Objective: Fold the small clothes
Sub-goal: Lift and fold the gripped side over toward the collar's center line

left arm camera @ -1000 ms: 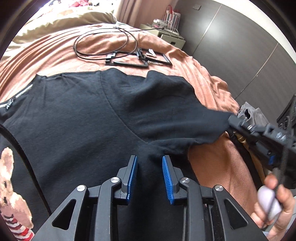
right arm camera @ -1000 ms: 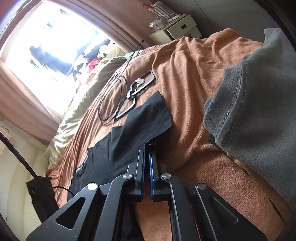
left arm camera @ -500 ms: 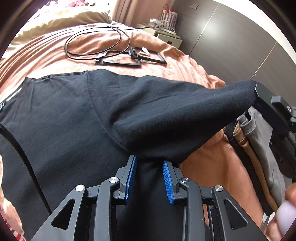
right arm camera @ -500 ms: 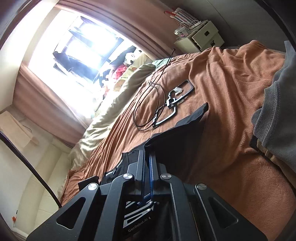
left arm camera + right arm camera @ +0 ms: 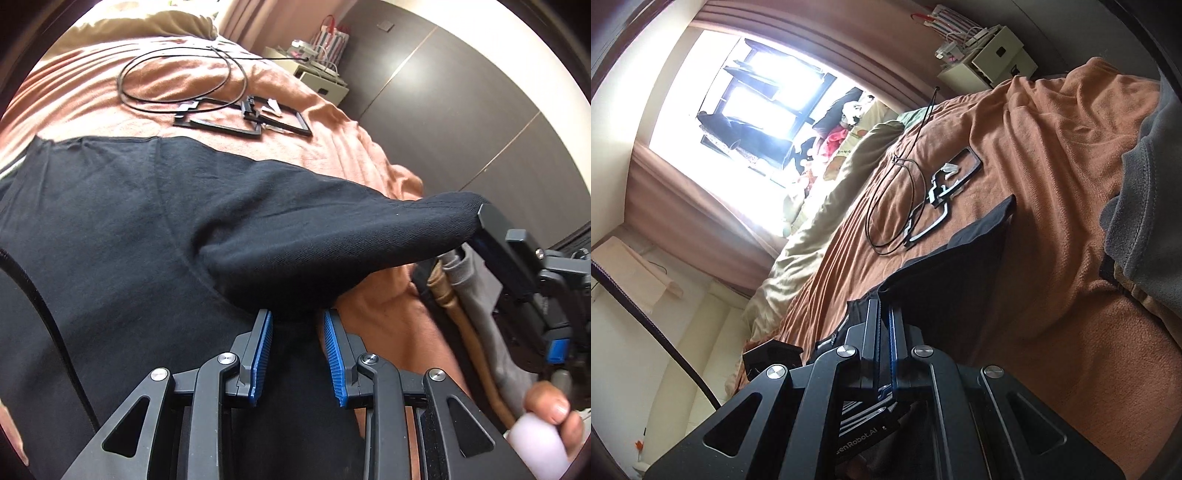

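Spread on the orange bed (image 5: 343, 122), the black shirt (image 5: 110, 229) now has its 3 o'clock sleeve (image 5: 332, 236) lifted off the blanket, clamped by the right gripper (image 5: 884, 314) for folding inward, while the left gripper (image 5: 294, 325) hovers apart at the underarm.

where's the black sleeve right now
In the left wrist view the black sleeve is lifted off the orange blanket, its cuff pinched by the right gripper at right, above the open left gripper.
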`<state>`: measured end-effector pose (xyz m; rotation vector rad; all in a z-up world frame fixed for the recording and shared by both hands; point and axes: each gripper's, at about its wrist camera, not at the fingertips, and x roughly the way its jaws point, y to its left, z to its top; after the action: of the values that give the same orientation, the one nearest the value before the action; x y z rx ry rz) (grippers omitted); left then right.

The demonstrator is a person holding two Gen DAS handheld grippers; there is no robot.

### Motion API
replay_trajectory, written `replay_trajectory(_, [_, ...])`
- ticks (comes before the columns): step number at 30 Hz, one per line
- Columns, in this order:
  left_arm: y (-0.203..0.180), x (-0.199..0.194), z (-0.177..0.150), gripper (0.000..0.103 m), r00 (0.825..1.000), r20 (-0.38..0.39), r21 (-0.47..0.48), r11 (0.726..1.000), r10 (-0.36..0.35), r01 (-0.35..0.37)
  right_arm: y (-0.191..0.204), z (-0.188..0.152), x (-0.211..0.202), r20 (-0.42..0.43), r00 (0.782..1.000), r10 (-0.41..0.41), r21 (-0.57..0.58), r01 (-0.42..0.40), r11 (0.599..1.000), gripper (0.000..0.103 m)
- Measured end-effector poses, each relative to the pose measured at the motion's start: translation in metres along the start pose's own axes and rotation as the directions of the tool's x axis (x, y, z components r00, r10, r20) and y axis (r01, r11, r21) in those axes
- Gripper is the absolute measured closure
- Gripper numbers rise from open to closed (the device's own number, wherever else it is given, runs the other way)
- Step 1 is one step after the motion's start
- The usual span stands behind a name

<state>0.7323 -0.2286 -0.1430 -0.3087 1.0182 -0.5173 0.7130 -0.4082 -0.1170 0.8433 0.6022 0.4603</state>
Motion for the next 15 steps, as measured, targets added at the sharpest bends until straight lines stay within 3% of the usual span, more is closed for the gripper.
replay_trajectory(15, [0.028, -0.068, -0.01, 0.073, 0.99, 0.055, -0.046, 0.99, 0.132, -0.13, 0.014, -0.025, 0.014, -0.16, 0.985, -0.059, -0.032, 0.055, 0.998, 0.103])
